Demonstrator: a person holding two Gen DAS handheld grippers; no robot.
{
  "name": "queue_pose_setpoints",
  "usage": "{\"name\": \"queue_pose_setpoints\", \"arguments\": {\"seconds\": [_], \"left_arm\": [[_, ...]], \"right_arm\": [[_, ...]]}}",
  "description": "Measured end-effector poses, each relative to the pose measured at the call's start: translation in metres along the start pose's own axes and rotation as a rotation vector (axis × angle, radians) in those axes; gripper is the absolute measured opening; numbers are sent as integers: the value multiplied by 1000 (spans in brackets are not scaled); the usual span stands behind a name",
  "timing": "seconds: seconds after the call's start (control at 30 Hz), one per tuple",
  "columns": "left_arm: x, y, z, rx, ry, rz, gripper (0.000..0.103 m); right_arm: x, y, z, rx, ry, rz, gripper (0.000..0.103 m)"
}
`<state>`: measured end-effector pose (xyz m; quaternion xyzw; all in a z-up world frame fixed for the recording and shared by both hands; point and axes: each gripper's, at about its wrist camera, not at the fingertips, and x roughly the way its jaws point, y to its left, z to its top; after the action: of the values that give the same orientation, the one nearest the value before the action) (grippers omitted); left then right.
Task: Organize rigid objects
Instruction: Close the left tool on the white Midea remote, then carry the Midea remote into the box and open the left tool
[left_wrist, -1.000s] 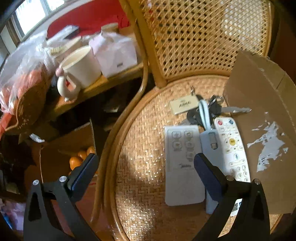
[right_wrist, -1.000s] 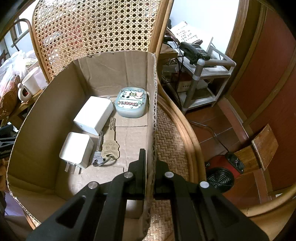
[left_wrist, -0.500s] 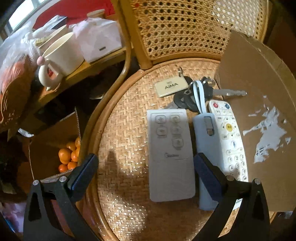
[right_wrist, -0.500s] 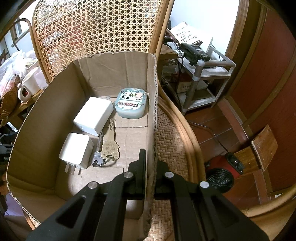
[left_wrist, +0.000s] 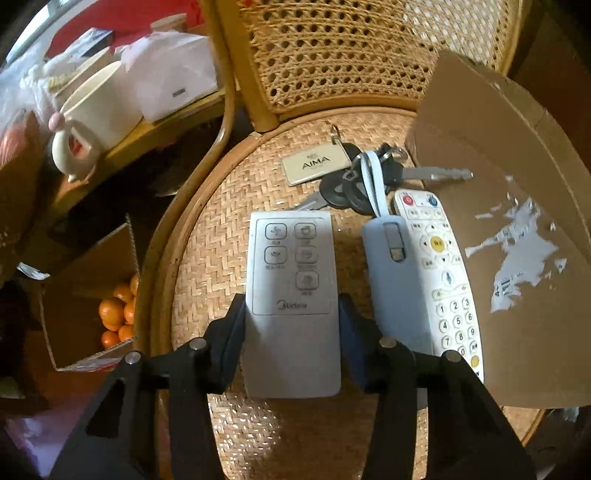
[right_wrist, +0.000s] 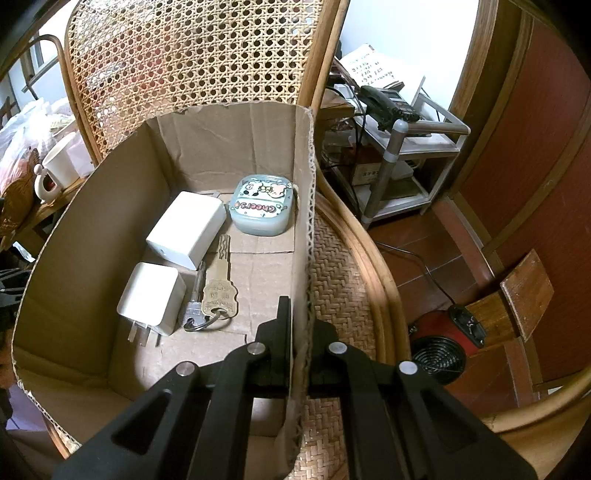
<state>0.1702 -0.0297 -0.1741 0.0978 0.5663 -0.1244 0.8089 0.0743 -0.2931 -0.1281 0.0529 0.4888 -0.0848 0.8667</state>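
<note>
In the left wrist view my left gripper (left_wrist: 291, 314) has closed on the sides of a grey Midea remote (left_wrist: 291, 295) lying on the rattan chair seat (left_wrist: 207, 258). Beside it lie a pale blue case (left_wrist: 399, 291), a white remote (left_wrist: 443, 280) and a key bunch with an AIMA tag (left_wrist: 317, 164). In the right wrist view my right gripper (right_wrist: 299, 321) is shut on the right wall of the cardboard box (right_wrist: 306, 221). Inside lie two white chargers (right_wrist: 151, 299), a brass key (right_wrist: 219, 288) and a Cheers case (right_wrist: 262, 208).
The box's outer wall (left_wrist: 517, 258) stands right of the remotes. A side table with a cream mug (left_wrist: 99, 110) is to the left, and a box of oranges (left_wrist: 118, 310) on the floor. A metal shelf (right_wrist: 399, 147) and a red fan heater (right_wrist: 443, 343) stand right of the chair.
My left gripper moved down onto the chair seat and its fingers closed from wide open onto the grey remote. The right gripper and the box have not moved.
</note>
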Motion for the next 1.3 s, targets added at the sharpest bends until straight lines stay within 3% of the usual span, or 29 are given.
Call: {"name": "queue_pose_setpoints", "arguments": {"seconds": [0.17, 0.73, 1.03, 1.3], "left_arm": [[-7, -4, 4, -18, -10, 11, 46], [-96, -4, 10, -94, -269, 76, 47], [-130, -30, 10, -114, -397, 64, 47], [-161, -80, 3, -27, -536, 4, 47]], "right_arm": [[0, -1, 0, 0, 0, 0, 7], [0, -1, 1, -7, -2, -11, 7], [0, 2, 1, -13, -4, -17, 7], [1, 2, 0, -7, 0, -16, 7]]}}
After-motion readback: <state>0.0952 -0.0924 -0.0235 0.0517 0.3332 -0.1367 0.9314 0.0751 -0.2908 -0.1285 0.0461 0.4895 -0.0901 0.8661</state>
